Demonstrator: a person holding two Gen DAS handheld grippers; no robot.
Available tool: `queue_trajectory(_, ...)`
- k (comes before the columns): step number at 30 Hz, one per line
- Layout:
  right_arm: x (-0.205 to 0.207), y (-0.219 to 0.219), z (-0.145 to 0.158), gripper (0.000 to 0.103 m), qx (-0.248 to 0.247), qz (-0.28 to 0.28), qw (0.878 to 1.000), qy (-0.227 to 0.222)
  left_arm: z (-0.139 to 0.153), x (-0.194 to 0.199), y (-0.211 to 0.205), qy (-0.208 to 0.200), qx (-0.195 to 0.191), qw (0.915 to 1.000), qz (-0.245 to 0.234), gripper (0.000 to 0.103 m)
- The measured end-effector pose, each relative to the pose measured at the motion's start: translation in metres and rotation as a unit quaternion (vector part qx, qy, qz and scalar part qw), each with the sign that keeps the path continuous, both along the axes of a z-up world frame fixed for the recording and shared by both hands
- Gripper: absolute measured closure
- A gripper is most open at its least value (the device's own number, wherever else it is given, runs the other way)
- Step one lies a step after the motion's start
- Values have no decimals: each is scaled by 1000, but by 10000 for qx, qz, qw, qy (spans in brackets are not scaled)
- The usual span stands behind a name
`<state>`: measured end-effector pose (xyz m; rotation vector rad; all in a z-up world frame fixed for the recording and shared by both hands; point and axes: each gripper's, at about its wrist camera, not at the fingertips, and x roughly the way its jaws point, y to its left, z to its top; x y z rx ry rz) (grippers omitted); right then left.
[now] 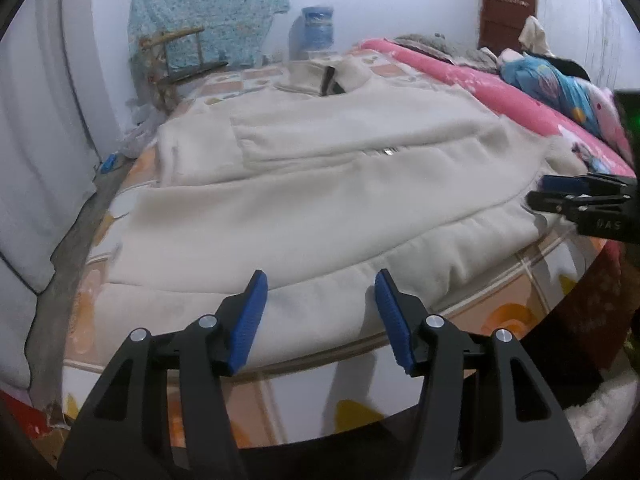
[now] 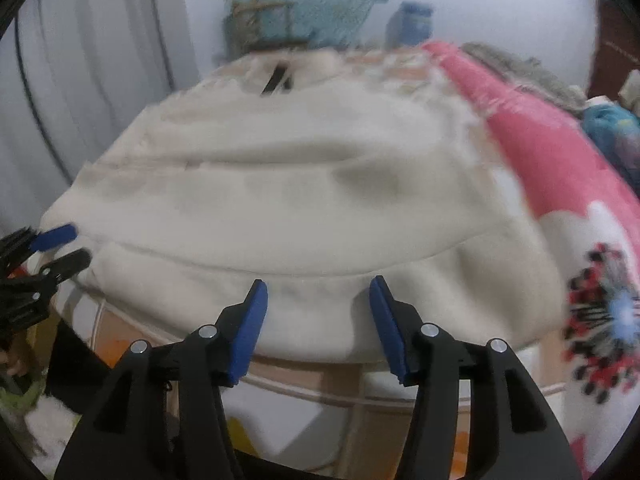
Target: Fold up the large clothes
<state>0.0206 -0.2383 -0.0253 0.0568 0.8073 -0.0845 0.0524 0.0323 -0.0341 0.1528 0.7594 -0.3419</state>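
A large cream fleece jacket (image 1: 320, 184) lies spread flat on the bed, collar at the far end, a sleeve folded across its chest and the zip pull showing mid-front. My left gripper (image 1: 320, 280) stands open just above the jacket's near hem, nothing pinched between its blue pads. In the right wrist view the same jacket (image 2: 304, 200) fills the middle, blurred. My right gripper (image 2: 318, 286) is open over the hem as well, with no cloth clamped. Each gripper shows in the other's view: the right gripper (image 1: 540, 192) at the jacket's right edge, the left gripper (image 2: 76, 246) at its left edge.
The bed has an orange-patterned sheet (image 1: 516, 312) and a pink blanket (image 1: 520, 92) along its right side, with a pile of coloured clothes (image 1: 560, 84) on it. A wooden chair (image 1: 180, 60) under teal cloth and a blue water jug (image 1: 318, 28) stand beyond. A pale curtain (image 1: 44, 140) hangs left.
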Motion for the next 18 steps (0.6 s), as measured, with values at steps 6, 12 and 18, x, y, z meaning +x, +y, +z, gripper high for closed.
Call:
queue_trajectory(6, -9, -43, -18, 43, 285, -577, 9979, 97, -9, 21, 55, 460, -645, 9944, 706, 28)
queue_trajectory(12, -16, -44, 4, 34, 423, -634, 9969, -213, -10, 22, 59, 621, -799, 9922, 733, 17)
queue_trajectory(18, 4, -44, -15, 28, 144, -668, 9975, 165, -9, 25, 52, 701, -662, 9920, 811, 12)
